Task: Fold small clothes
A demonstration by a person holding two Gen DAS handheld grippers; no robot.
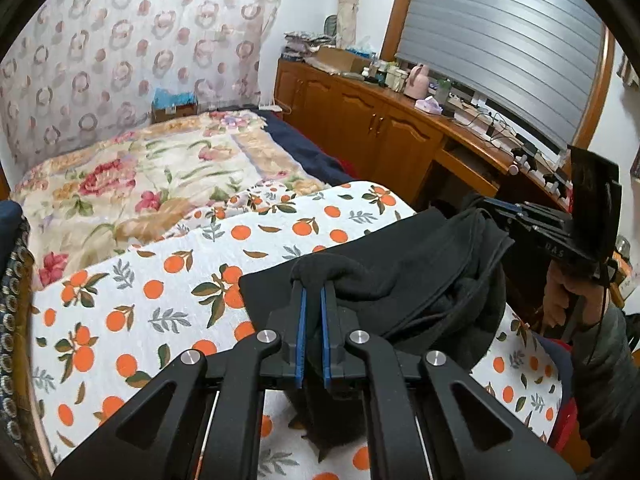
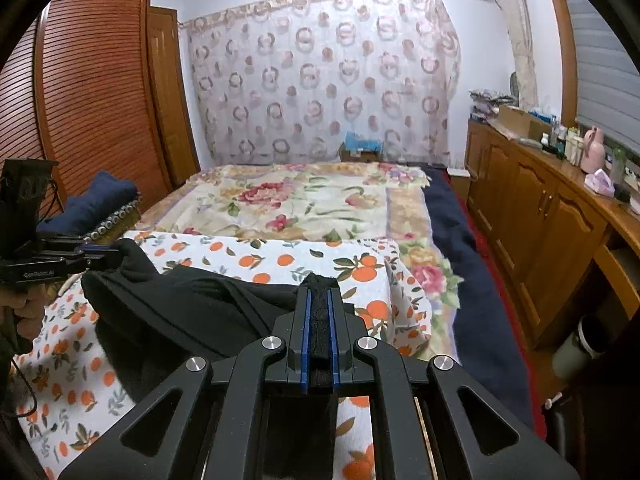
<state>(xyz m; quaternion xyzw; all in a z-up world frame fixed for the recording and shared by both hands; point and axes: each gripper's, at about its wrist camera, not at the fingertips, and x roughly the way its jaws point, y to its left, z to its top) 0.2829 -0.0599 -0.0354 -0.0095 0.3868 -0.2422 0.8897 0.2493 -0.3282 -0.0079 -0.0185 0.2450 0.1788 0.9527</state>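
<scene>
1. Black fleece fills the middle of the left wrist view: the black garment (image 1: pixel 404 280) hangs bunched between the two tools above the orange-print sheet (image 1: pixel 152 280) on the bed. The left tongs (image 1: pixel 314 286) are clenched on one edge of it, a fold of cloth bulging over their blue-lined tips. At the right edge, the right tongs (image 1: pixel 486 206) grip the opposite end, with a hand (image 1: pixel 560 292) under that tool. Beyond lie a floral blanket (image 1: pixel 140 176), a navy cover (image 1: pixel 304 148) along its side, a patterned curtain (image 1: pixel 132 40) and a wooden cabinet (image 1: pixel 360 120) with clutter on its surface.

2. From the right wrist view, the right tongs (image 2: pixel 319 286) are clamped on a thick strip of the black garment (image 2: pixel 192 300), which shows between the blue pads. The cloth stretches leftward to the left tongs (image 2: pixel 116 254), which pinch its far corner. It sags over the orange-print sheet (image 2: pixel 280 256). A louvred wooden wardrobe (image 2: pixel 88 92) stands at the left, with a folded navy pile (image 2: pixel 92 204) beside it.
</scene>
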